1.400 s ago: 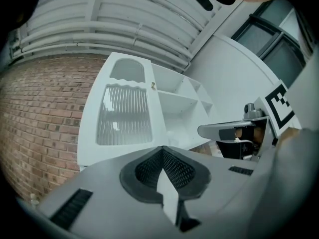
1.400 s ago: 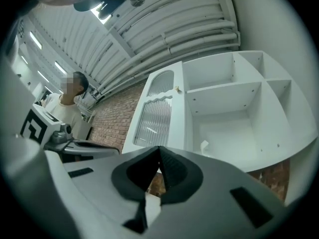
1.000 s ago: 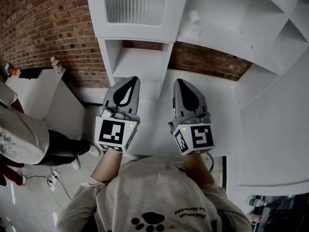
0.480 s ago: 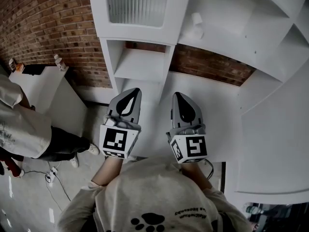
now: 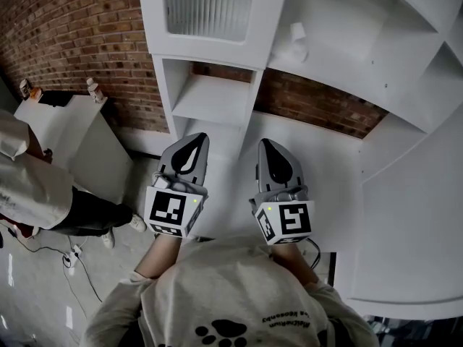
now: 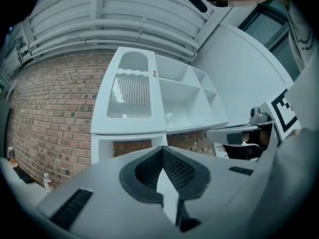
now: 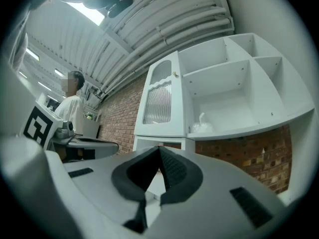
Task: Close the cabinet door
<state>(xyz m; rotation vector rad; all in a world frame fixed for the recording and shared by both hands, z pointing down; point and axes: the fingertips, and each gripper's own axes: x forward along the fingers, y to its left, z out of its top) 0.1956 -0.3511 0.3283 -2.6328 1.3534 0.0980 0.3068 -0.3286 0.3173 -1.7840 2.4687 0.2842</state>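
The white cabinet stands against a brick wall. Its ribbed-glass door lies flush with the cabinet front, a small knob at its right edge. Open white shelves run to the right, with a small white object on one. My left gripper and right gripper are side by side below the door, apart from the cabinet. Both are shut with nothing between the pads.
A brick wall runs behind the cabinet. A low white unit with small bottles stands at the left, a person beside it. A cable lies on the floor. A white counter extends to the right.
Both grippers have sunk a little together and stayed shut. The person at the left has shifted slightly toward the picture's edge.
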